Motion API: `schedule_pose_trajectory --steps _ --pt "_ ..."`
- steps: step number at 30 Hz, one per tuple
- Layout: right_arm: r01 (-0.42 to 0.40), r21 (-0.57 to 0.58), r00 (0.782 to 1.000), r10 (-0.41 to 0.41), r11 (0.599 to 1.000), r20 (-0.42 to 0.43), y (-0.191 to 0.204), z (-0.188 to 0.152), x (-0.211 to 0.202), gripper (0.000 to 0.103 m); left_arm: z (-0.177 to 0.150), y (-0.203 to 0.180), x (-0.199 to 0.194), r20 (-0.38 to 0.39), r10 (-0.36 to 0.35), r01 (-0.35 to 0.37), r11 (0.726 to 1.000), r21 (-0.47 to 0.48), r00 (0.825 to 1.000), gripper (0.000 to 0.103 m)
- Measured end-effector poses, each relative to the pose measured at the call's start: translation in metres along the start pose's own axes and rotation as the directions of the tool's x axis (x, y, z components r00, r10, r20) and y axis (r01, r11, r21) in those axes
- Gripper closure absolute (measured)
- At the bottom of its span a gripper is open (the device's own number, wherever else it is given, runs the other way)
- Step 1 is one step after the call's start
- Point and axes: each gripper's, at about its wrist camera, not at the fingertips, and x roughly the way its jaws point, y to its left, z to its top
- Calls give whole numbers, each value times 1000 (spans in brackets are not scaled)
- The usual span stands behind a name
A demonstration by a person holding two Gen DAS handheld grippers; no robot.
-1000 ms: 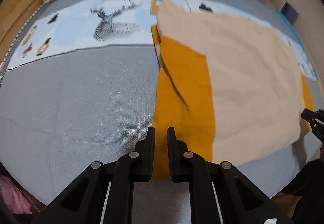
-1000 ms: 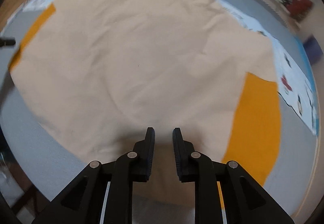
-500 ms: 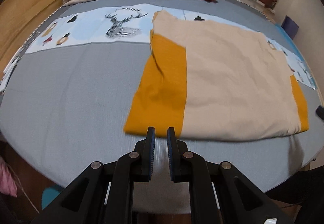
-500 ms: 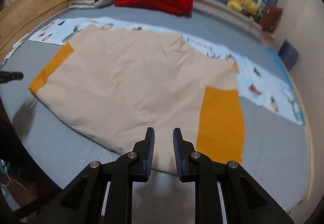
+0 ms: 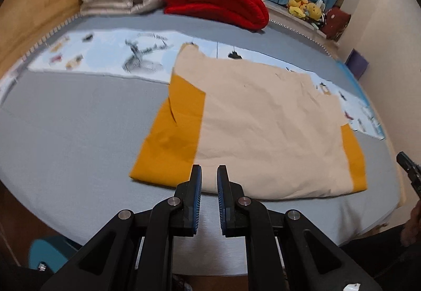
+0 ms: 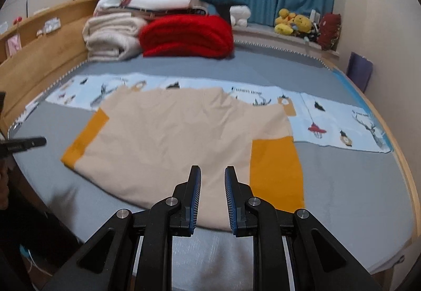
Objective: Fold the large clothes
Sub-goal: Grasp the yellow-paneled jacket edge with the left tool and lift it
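A large beige and orange garment lies flat on the grey bed, folded so that orange bands show at its left and right ends; it also shows in the right wrist view. My left gripper is raised above the bed's near edge, by the garment's near left part, its jaws slightly apart and empty. My right gripper is raised over the garment's near edge, jaws slightly apart and empty. Neither touches the cloth.
The grey bed cover has a light blue printed strip across it behind the garment. Folded cream blankets and a red blanket are stacked at the headboard. Plush toys sit on the sill.
Both grippers have pulled back and up from the garment, so the whole bed and room come into view. The garment lies still, let go.
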Motion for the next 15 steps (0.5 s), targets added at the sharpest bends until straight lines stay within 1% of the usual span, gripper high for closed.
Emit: schedule_pose_trajectory --steps 2,4,5,6,7,8,10,11,12,13,15 --pt "12 -9 1000 -12 1000 9 3 1 3 84 -6 11 17 -35 -42 40 998 -50 999 93" --pt "8 -14 1000 -8 1000 -9 5 2 11 84 -14 21 31 -54 -72 67 993 -95 996 93" --pt "-2 -17 1000 2 1000 -27 7 2 18 84 -21 30 42 -69 -101 90 986 -140 993 91" --pt "-5 -20 999 4 1000 -39 10 3 23 84 -27 37 52 -92 -110 92 979 -180 990 88" --pt "-7 -24 999 6 1000 -47 12 3 27 84 -31 46 65 -134 -118 83 966 -244 984 88" --pt "-12 -27 998 11 1000 -55 14 4 31 84 -33 53 73 -152 -144 93 950 -297 978 88" --pt "-35 -22 997 34 999 -74 17 5 42 84 -31 61 83 -137 -211 149 920 -363 968 79" --pt "-46 -14 996 44 999 -83 18 6 47 84 -31 64 87 -135 -222 157 913 -377 966 68" --pt "-61 -6 993 60 998 -100 19 6 54 84 -31 67 91 -139 -224 155 908 -390 965 64" --pt "-79 3 990 78 997 -121 19 6 60 84 -31 70 94 -142 -229 154 901 -406 963 64" --pt "-111 29 979 114 993 -168 19 4 76 84 -33 79 102 -142 -255 165 873 -459 956 64"
